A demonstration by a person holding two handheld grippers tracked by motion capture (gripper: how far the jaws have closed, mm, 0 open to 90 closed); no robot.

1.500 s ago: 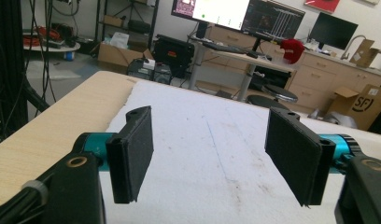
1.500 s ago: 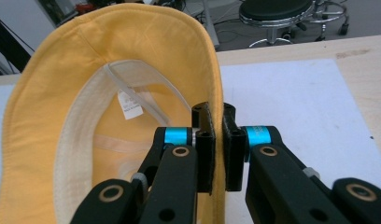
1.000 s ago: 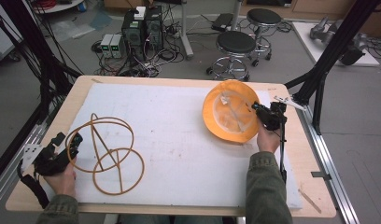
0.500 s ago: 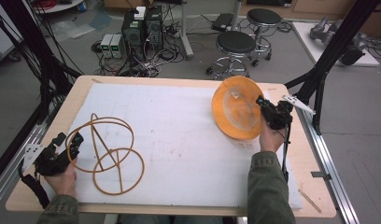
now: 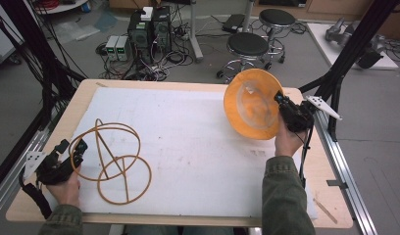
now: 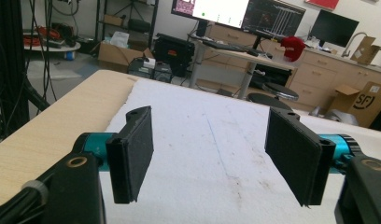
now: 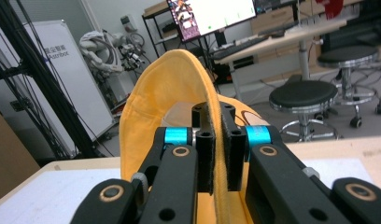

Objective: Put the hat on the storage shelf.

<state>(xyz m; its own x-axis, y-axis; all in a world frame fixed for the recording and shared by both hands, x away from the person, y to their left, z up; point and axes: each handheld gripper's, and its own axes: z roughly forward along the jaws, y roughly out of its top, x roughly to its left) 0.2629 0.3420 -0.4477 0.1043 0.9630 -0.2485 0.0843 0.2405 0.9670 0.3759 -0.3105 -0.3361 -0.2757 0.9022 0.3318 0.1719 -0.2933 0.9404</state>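
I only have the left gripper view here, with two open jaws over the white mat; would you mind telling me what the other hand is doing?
Observer: The right gripper is shut on the rim of an orange hat, held up off the table at its far right side.
Operator: Thank you. Is the hat lying flat?
Observer: No, it is tilted on edge, its hollow side facing the high view.
Operator: Is anything near my gripper?
Observer: Yes, an orange wire frame of hoops stands on the white mat just to the right of the left gripper.
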